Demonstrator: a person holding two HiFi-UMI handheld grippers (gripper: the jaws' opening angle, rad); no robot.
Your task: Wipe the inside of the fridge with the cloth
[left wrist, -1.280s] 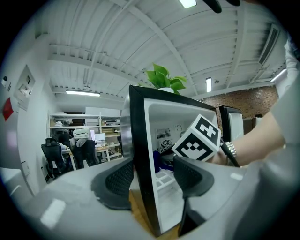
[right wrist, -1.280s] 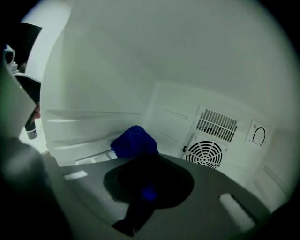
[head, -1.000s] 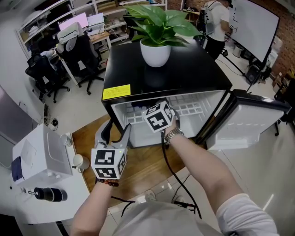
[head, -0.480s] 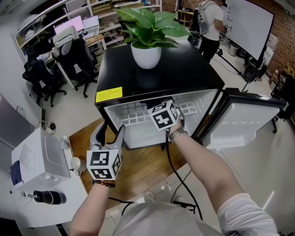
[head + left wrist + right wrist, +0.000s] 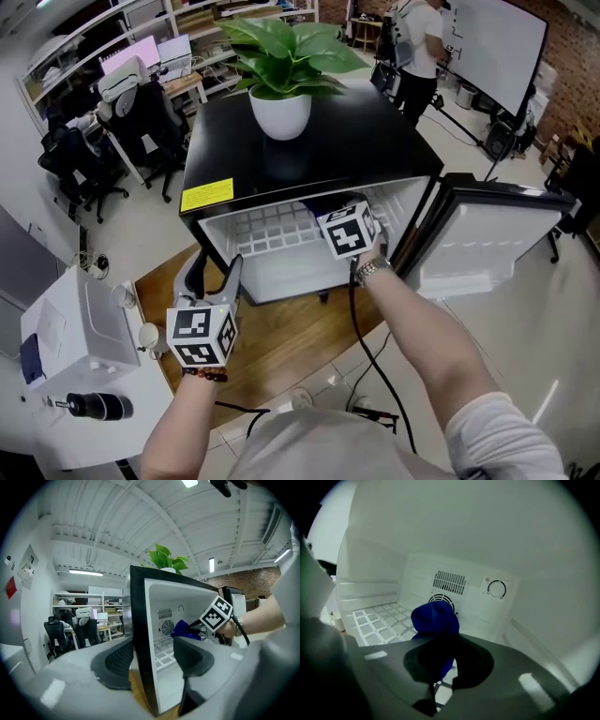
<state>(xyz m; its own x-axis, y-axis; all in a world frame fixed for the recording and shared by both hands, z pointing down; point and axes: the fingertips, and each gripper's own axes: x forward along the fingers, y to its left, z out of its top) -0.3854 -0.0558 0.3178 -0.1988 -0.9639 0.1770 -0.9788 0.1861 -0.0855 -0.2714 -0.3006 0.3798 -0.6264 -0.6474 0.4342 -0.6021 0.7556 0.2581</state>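
Note:
A black mini fridge (image 5: 309, 141) stands with its door (image 5: 492, 244) swung open to the right and its white inside showing. My right gripper (image 5: 440, 656) reaches into the fridge and is shut on a bunched blue cloth (image 5: 436, 618). The cloth hangs above the wire shelf (image 5: 379, 620), in front of the back wall. From the head view only the right gripper's marker cube (image 5: 349, 230) shows at the opening. My left gripper (image 5: 214, 270) is open, its jaws straddling the front edge of the fridge's left wall (image 5: 140, 667). The cloth (image 5: 185, 630) also shows past that wall.
A potted plant (image 5: 281, 89) sits on the fridge top. On the back wall are a round fan grille (image 5: 440, 599) and a thermostat dial (image 5: 496, 588). A white machine (image 5: 66, 333) stands at the left, office chairs (image 5: 141, 131) behind, and a cable (image 5: 370, 356) trails on the floor.
My right gripper has slid to the right across the fridge opening with the cloth. The left gripper has stayed at the left wall.

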